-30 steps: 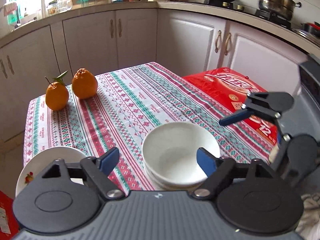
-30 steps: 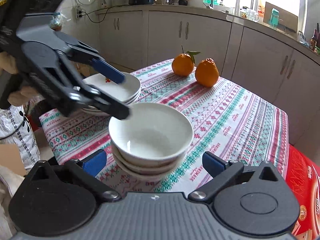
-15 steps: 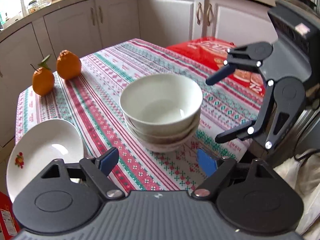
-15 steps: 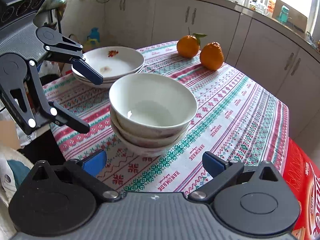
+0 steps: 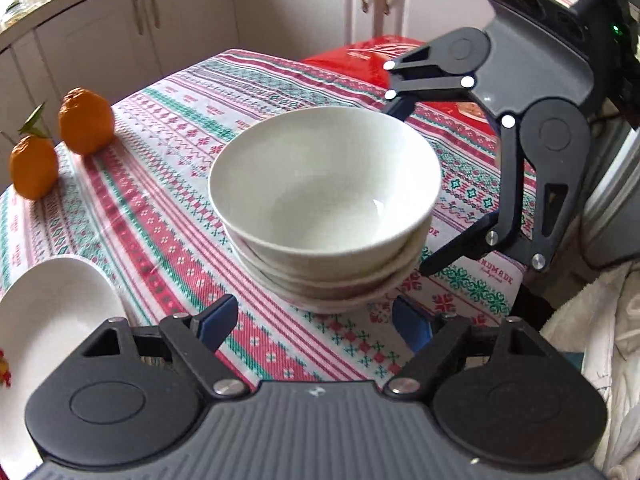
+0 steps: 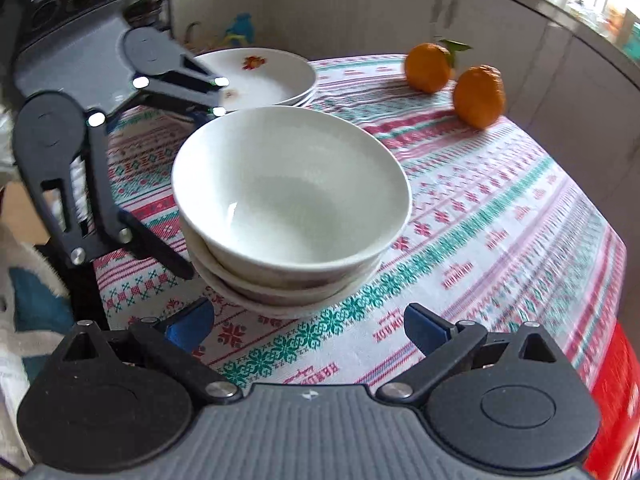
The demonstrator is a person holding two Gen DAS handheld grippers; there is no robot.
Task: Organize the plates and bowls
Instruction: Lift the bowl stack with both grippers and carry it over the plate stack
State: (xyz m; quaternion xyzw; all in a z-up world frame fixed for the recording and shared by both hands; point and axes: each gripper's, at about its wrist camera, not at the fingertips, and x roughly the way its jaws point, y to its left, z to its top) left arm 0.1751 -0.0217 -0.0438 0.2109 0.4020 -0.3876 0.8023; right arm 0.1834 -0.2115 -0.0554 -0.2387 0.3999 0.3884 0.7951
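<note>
In the left wrist view, the stack of bowls stands on the tabletop, just ahead of the left claw. Its jaws are closing, but nothing is between them. The right claw waits spread at the far side of the stack, equally near. A plate lies left of the stack.

In the right wrist view, the right claw is spread and empty just before the stack, with the plates behind it. Compared with a second ago, both claws are lower and closer to the bowls.
</note>
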